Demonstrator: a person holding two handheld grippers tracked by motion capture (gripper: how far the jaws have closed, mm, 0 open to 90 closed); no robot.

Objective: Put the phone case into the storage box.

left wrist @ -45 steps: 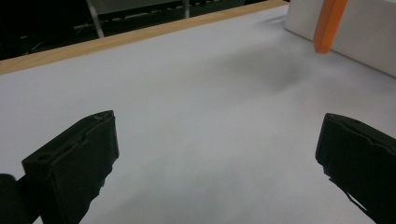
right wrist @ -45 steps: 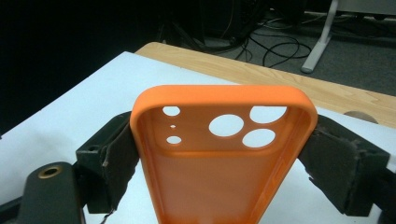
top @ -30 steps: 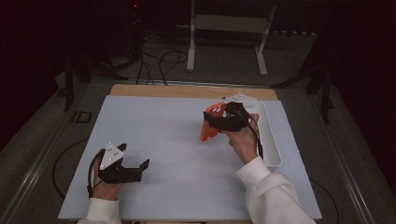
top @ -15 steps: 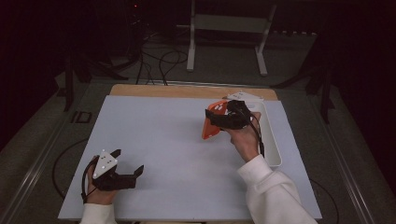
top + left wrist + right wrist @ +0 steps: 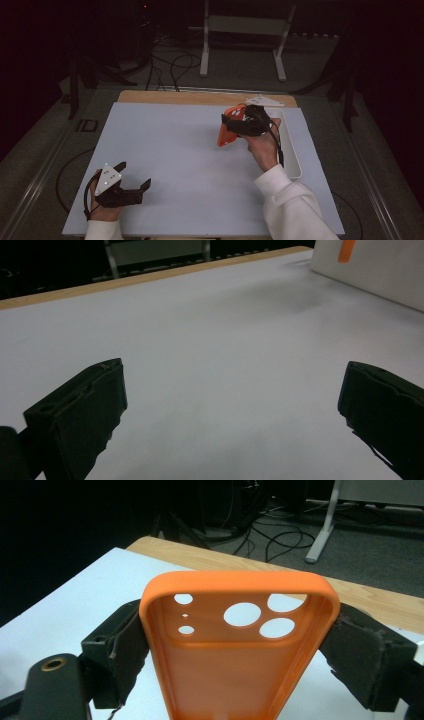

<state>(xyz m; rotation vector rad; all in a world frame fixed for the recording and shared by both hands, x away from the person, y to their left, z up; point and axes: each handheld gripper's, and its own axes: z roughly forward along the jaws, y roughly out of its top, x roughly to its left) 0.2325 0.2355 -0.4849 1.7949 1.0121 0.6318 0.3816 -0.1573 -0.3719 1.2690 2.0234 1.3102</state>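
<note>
Currently orange phone case (image 5: 240, 650) pinched betw. right gripper (image 5: 248, 123) jaws, centre-right of high view, above surface (image 5: 175, 150); long axis runs away from camera, lens holes at far end. Left gripper (image 5: 131, 184) jaws spread, lower left.

Mat (image 5: 175, 150) centre bare — white tray (image 5: 294, 150) blocks right edge.

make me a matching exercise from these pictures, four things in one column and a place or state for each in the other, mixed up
Things
1. orange plastic phone case
2. left gripper
3. long white tray
4. right gripper

States or places
A. open, holding nothing, low near the table's front left
B. clamped by its two long edges
C. lying along the table's right side
D. shut on an orange thing

Pairs: 1-B, 2-A, 3-C, 4-D
</note>
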